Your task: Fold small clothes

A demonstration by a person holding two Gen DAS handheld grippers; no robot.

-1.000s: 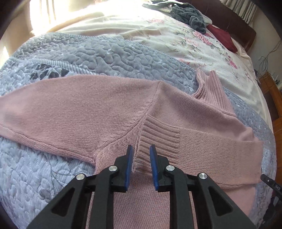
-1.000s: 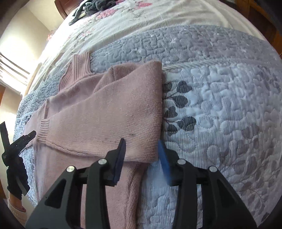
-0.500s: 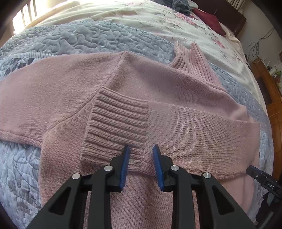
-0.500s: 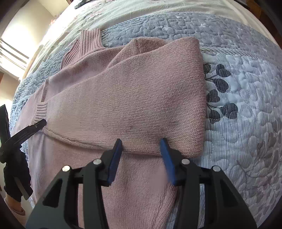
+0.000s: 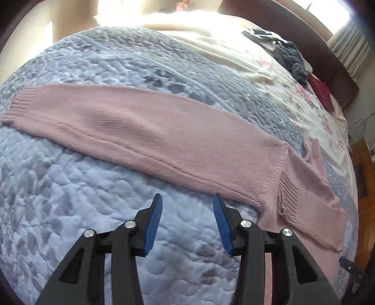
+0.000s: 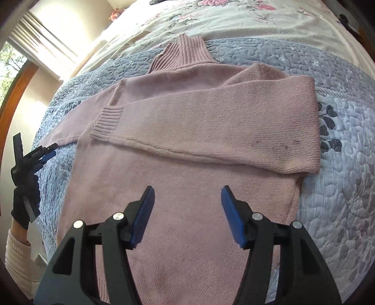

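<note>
Grippers (image 5: 186, 203) (image 6: 187, 194) agape above pink sweater (image 6: 187, 131).

Sunlit bed (image 5: 98, 201), dark headboard (image 5: 328, 70), window blinds (image 6: 44, 44)

sweater (image 6: 187, 131): pink | quilt (image 5: 93, 211): blue-grey, leaf-patterned | bedspread (image 6: 234, 21): cream, floral

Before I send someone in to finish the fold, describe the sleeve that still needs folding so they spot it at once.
On the blue-grey quilt covering the near end of the bed lies a pink sweater. Its unfolded sleeve stretches flat across the quilt, away from the body, ending in a ribbed cuff. The other sleeve is already folded across the chest.
</note>
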